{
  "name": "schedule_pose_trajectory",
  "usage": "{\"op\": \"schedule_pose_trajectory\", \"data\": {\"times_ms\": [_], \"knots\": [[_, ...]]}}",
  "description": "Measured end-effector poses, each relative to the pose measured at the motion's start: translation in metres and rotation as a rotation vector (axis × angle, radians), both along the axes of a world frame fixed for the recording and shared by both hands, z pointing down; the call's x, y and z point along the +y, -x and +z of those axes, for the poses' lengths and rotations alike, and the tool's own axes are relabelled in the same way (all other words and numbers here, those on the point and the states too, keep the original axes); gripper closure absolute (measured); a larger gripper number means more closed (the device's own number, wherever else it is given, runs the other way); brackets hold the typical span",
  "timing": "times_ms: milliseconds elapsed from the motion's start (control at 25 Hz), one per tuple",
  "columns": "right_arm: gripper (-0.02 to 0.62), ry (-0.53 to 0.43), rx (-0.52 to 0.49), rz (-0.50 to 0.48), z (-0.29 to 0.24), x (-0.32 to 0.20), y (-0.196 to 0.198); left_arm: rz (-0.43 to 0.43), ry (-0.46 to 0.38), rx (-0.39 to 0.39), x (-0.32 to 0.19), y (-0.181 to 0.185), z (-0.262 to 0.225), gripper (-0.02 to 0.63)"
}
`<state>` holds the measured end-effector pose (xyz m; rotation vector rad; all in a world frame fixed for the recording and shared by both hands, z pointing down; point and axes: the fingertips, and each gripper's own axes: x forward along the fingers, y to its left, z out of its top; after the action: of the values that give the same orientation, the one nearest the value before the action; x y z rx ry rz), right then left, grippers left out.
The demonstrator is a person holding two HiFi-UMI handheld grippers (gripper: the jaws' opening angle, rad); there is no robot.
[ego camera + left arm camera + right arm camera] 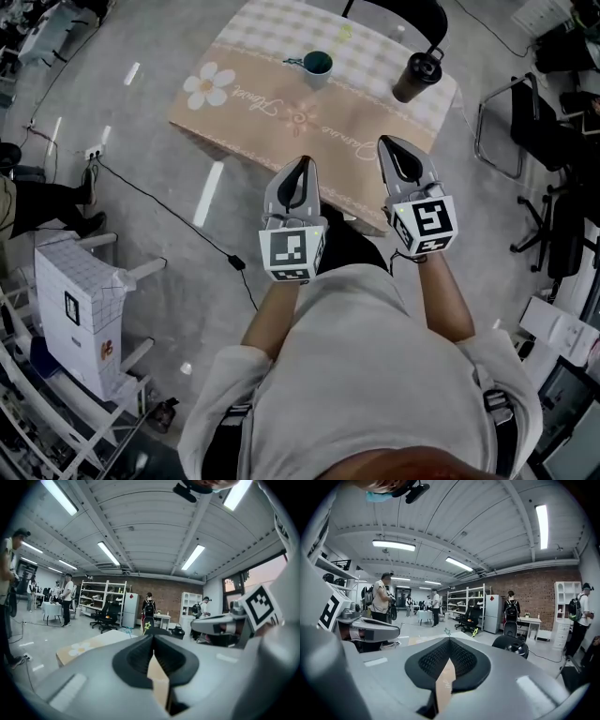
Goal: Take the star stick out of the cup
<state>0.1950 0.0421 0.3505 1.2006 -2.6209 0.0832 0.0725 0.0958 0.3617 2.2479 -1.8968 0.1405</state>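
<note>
The left hand-held gripper [302,161] and right hand-held gripper [387,141] are both clenched empty, tips just over the counter's [356,117] near edge. Ahead, the star stick [147,626], headed by a yellow-green star, stands in a green cup [317,64], with bare flowered cloth [246,94] between. A lidded dark tumbler [415,75] sits well to the cup's right. The cloth's cursive print is unreadable.

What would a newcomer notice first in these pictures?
The eye goes first to the grey left gripper and the grey right gripper. Each carries a black-and-white marker cube, and both are held over the table's near edge with fingers closed and empty. Beyond them, on the beige flower-printed tablecloth, a teal cup stands near the middle and a dark lidded tumbler to the right.
</note>
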Motion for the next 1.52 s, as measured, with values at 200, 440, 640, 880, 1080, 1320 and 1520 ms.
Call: {"op": "schedule_pose_trajectory", "data": {"times_ms": [200, 440, 640, 880, 1080, 1320, 1520], "knots": [[0.595, 0.022, 0.004, -0.002, 0.008, -0.048, 0.015, -0.006, 0.03, -0.009, -0.046, 0.018, 0.007, 0.603], [0.595, 0.072, -0.001, -0.024, 0.027, -0.102, 0.03, -0.012, 0.098, -0.017, -0.105, 0.038, 0.024, 0.603], [0.595, 0.122, -0.023, -0.052, 0.048, -0.131, 0.042, -0.009, 0.129, -0.067, -0.142, 0.048, 0.032, 0.604], [0.595, 0.169, -0.01, -0.079, 0.071, -0.145, 0.063, 0.037, 0.151, -0.13, -0.165, 0.059, 0.047, 0.603], [0.595, 0.192, 0.027, -0.012, 0.081, -0.15, 0.071, 0.192, 0.129, -0.232, -0.183, 0.064, 0.054, 0.603], [0.595, 0.19, 0.068, 0.102, 0.067, -0.141, 0.077, 0.356, 0.106, -0.297, -0.204, 0.087, 0.057, 0.6], [0.595, 0.177, 0.098, 0.194, 0.057, -0.133, 0.076, 0.487, 0.13, -0.322, -0.227, 0.09, 0.074, 0.422]]}}
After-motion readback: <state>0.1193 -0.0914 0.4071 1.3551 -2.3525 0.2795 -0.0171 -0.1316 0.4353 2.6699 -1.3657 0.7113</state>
